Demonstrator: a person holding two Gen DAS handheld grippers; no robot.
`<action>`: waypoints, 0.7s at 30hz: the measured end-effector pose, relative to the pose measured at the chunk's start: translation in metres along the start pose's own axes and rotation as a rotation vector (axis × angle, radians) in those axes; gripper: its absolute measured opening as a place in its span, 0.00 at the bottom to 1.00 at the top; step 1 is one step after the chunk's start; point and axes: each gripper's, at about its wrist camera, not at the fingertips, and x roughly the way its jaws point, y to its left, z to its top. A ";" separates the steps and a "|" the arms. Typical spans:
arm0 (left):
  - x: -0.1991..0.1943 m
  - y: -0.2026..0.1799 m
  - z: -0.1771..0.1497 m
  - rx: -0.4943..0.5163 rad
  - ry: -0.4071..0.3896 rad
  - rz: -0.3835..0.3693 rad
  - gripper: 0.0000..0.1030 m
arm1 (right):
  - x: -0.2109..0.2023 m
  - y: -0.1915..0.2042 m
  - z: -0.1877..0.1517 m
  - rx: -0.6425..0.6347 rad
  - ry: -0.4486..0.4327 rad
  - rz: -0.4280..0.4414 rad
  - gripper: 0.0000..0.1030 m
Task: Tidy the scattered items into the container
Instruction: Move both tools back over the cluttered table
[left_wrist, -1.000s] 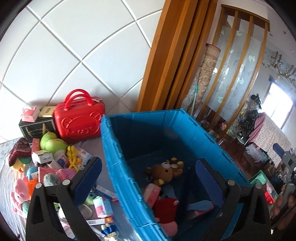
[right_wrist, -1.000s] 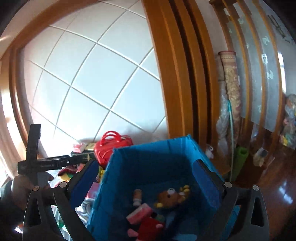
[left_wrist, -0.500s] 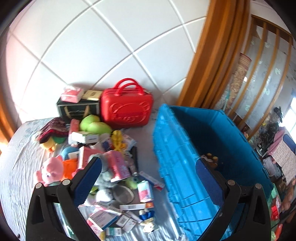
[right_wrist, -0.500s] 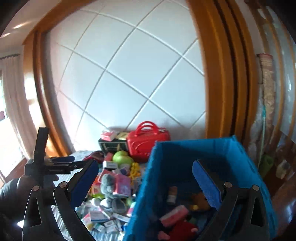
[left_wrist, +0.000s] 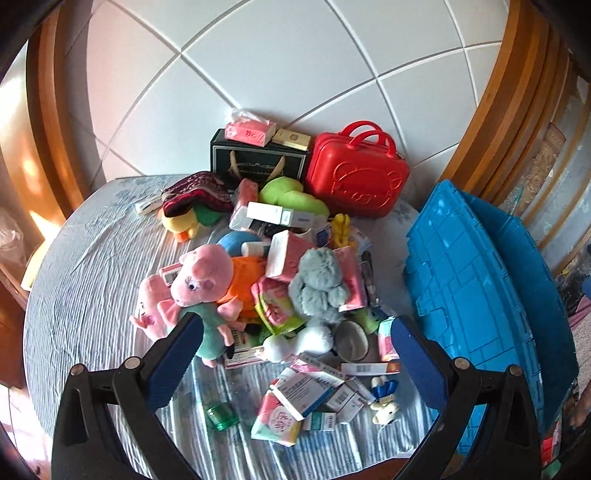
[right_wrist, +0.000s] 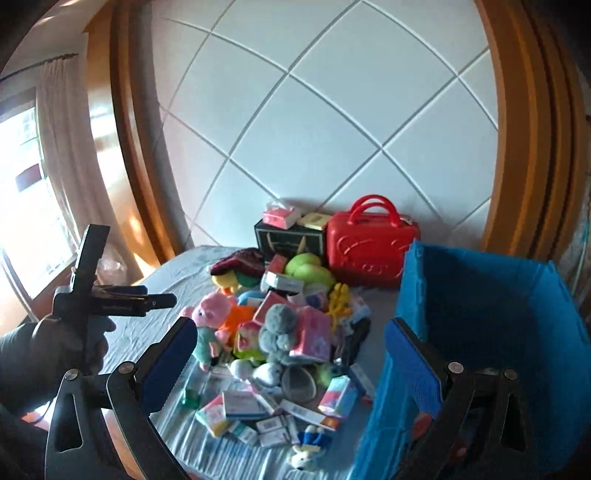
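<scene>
- Over the toy heap, the left gripper (left_wrist: 295, 354) now hangs with jaws spread and empty; a second ago it faced into the blue crate (left_wrist: 476, 295), so a fresh pick looks next.
- Right gripper (right_wrist: 288, 350) also gapes, empty.
- Crate sits at 3 o'clock of the pile; pink pig plush (left_wrist: 203, 277) at 9, grey plush rabbit (left_wrist: 317, 284) centre.
- Box labels are too small to read.
</scene>
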 end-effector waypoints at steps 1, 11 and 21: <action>0.004 0.009 -0.005 -0.001 0.014 0.012 1.00 | 0.007 0.005 -0.005 0.004 0.009 0.010 1.00; 0.071 0.076 -0.081 -0.021 0.207 0.100 1.00 | 0.090 0.020 -0.100 0.086 0.189 -0.060 1.00; 0.136 0.098 -0.144 -0.023 0.366 0.133 1.00 | 0.156 0.008 -0.203 0.107 0.413 -0.150 1.00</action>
